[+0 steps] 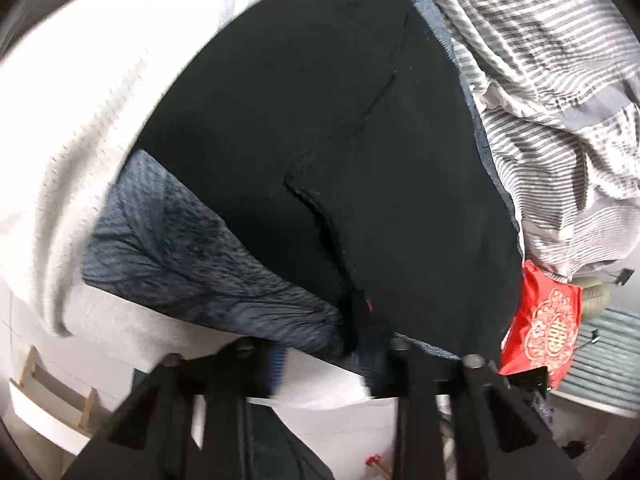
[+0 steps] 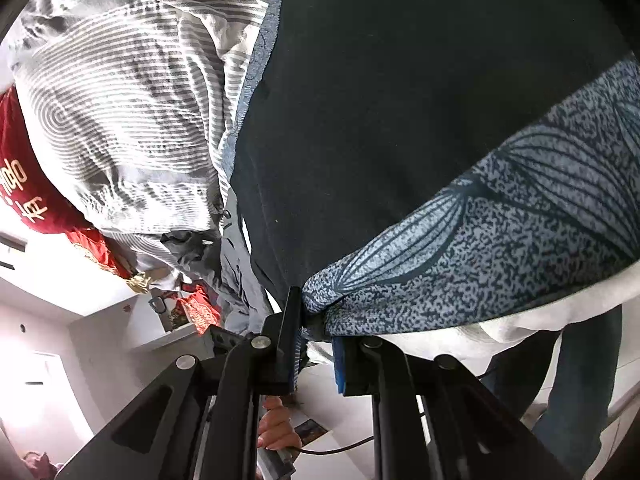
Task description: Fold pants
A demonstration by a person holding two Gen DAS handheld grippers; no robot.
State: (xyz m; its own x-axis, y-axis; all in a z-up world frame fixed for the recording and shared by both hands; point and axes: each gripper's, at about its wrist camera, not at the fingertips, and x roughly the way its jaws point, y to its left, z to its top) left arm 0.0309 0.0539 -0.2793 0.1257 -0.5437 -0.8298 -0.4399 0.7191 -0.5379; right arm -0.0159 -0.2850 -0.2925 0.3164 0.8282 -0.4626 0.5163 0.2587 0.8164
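Black pants (image 1: 320,140) lie spread on a blue-grey patterned bed cover (image 1: 180,264), with a pocket seam and a small red tag near the bed's front edge. My left gripper (image 1: 324,364) sits at that edge just below the pants hem, its jaws apart with nothing visible between them. In the right wrist view the pants (image 2: 400,120) fill the upper middle. My right gripper (image 2: 316,340) is at the bed edge, its jaws a short way apart with a bunched fold of the patterned cover (image 2: 480,248) at the tips; whether they clamp it is unclear.
A grey-striped duvet (image 1: 540,80) is heaped to the right of the pants, seen at left in the right wrist view (image 2: 128,112). A white blanket (image 1: 72,120) lies on the left. A red embroidered cushion (image 1: 544,328) sits by the bed corner.
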